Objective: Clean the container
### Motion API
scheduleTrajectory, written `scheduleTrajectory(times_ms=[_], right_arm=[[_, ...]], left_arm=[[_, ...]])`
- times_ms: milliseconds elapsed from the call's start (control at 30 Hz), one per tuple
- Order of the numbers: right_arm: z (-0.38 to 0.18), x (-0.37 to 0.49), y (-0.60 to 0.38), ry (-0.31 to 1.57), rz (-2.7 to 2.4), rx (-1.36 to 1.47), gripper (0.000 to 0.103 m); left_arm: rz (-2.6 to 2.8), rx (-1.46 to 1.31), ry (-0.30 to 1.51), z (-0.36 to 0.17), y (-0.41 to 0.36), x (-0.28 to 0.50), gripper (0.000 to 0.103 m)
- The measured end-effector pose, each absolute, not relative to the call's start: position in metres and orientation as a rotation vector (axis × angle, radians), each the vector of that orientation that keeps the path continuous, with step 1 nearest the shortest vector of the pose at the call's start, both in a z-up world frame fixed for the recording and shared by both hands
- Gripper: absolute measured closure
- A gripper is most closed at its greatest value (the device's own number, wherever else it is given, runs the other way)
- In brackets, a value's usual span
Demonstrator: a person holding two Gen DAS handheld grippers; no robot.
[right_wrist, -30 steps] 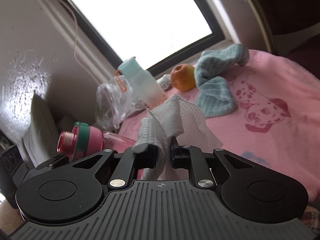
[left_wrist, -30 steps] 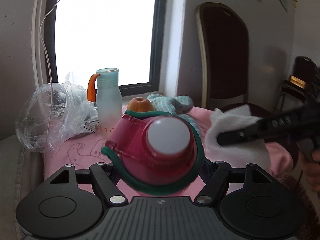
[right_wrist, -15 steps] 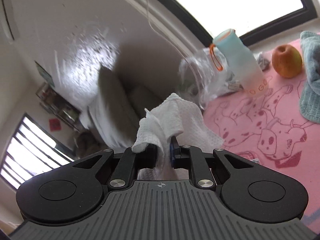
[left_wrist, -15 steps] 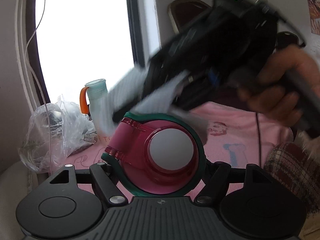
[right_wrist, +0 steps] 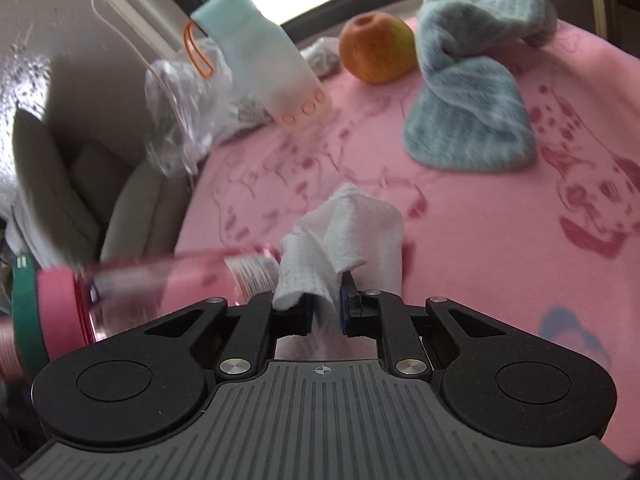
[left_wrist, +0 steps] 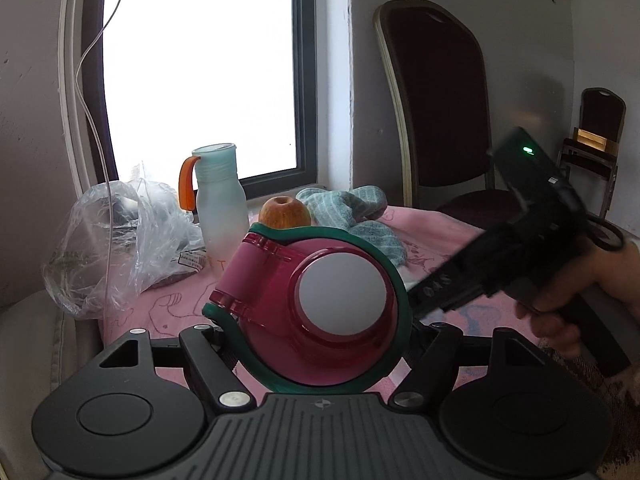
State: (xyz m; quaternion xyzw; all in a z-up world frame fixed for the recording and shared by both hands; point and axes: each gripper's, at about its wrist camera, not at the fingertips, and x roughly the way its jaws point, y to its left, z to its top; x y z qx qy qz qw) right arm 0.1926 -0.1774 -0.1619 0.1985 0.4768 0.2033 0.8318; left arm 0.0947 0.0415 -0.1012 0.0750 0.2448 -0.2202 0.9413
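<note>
My left gripper (left_wrist: 320, 344) is shut on a pink bottle (left_wrist: 320, 312) with a pink cap and green band, held lid toward the camera above the pink cloth. In the right wrist view the same bottle (right_wrist: 168, 280) lies sideways at the left, blurred. My right gripper (right_wrist: 325, 312) is shut on a white paper towel (right_wrist: 344, 236), which touches the bottle's clear body near its label. In the left wrist view the right gripper's body (left_wrist: 500, 248) reaches in from the right behind the bottle; its fingers are hidden there.
On the pink dog-print tablecloth (right_wrist: 480, 216) stand a frosted bottle with an orange handle (left_wrist: 218, 200), an apple (left_wrist: 284, 213), a teal towel (right_wrist: 472, 112) and a clear plastic bag (left_wrist: 116, 236). A dark chair (left_wrist: 436, 120) stands behind the table.
The right gripper with the paper towel swung up over the bottle, then came down to its right side; the towel now rests against the bottle's body. The left gripper kept holding the bottle.
</note>
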Motion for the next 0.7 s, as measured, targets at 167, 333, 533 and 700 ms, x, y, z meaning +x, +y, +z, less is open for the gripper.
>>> scheduleTrajectory(times_ms=[167,333,533,700], right_arm=[[-0.146,0.168,-0.201,0.924,0.446,0.518,0.086],[-0.101,0.157,-0.196,0.749,0.683,0.655,0.086],[-0.117,0.173,-0.179,0.793,0.664,0.698,0.086],[-0.149,0.185,-0.182,0.882,0.475,0.667,0.086]], left_arm=[[-0.443,0.165,0.514,-0.097,0.036,0.095,0.031],[-0.429,0.164,0.522,-0.096,0.033,0.097,0.032],[-0.433,0.167,0.527,-0.096,0.033,0.095,0.032],[-0.433,0.148,0.532,-0.096,0.036,0.096,0.032]])
